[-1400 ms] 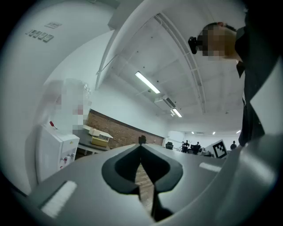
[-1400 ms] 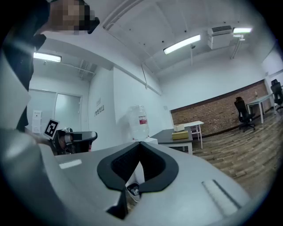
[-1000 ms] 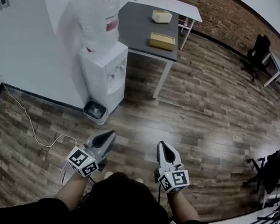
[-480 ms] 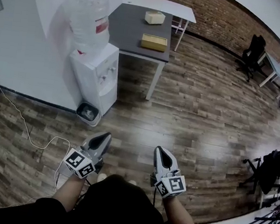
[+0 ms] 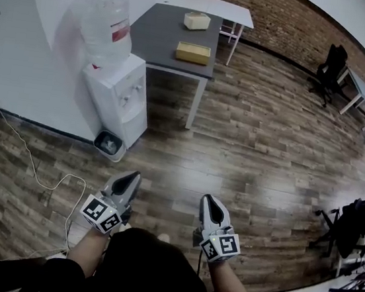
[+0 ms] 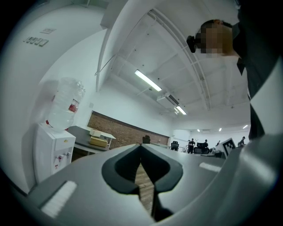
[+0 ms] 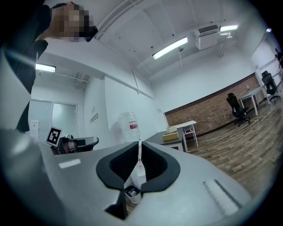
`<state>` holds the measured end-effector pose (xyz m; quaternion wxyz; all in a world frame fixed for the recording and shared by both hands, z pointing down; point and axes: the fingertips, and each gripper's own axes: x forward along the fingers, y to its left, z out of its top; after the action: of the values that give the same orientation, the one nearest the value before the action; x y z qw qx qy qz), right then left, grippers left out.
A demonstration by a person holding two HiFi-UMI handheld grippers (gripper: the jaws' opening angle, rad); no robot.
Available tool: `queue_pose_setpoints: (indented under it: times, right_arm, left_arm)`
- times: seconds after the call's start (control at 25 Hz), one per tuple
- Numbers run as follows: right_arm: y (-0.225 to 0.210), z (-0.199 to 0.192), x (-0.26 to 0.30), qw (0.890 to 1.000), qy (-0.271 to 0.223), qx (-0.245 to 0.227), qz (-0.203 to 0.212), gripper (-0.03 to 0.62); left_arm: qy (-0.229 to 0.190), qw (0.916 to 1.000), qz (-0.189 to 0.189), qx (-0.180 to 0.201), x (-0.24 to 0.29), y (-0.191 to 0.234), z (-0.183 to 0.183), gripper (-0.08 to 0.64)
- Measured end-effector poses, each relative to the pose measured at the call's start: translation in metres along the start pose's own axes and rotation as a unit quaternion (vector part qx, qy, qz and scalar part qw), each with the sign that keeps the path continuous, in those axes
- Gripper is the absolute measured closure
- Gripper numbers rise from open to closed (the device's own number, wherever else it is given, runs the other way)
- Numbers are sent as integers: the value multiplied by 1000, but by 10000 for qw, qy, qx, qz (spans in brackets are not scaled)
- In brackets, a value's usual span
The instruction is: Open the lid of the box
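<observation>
the person stands on the wood-plank floor [image 5: 268,153], well apart from the dark grey rectangular surface [image 5: 167,33] that carries the task's things, so nothing is within reach yet. on that surface lie a flat tan cardboard box [image 5: 193,52] near its front edge and a smaller cream box [image 5: 197,21] farther back. which of the two is meant i cannot tell, and both lids look down. a white water dispenser [image 5: 116,93] with a clear bottle [image 5: 102,24] on top stands just beside the surface's left end. a small grey bin [image 5: 107,143] sits at its foot, and a thin white cable [image 5: 34,159] trails over the floor.

both tools are held low and close to the body, tips pointing ahead towards the surface, a carrying pose that suits walking rather than working. the left tongs [image 5: 129,180] are clenched on nothing: their own view shows the two tips meeting with only floor beyond. the right tongs [image 5: 210,202] are opening, with a narrow slit between them and no thing in it, only the distant dispenser seen through the gap. they are probably being readied for the lid. by my reading the task has not begun, and the approach comes first.
</observation>
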<state>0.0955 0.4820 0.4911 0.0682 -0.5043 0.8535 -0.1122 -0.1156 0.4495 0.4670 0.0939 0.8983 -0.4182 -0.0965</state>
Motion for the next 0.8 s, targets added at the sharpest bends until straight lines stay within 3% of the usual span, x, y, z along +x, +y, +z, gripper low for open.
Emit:
queue_pose_setpoints:
  times: [0.4, 0.8]
  right_arm:
    - [-15, -6, 12, 9998, 35, 184, -90, 577]
    - [-39, 10, 65, 9995, 16, -70, -302, 589]
  left_arm:
    - [43, 9998, 169, -76, 1, 10, -2, 560]
    - [-162, 9992, -146, -321, 55, 57, 10, 560]
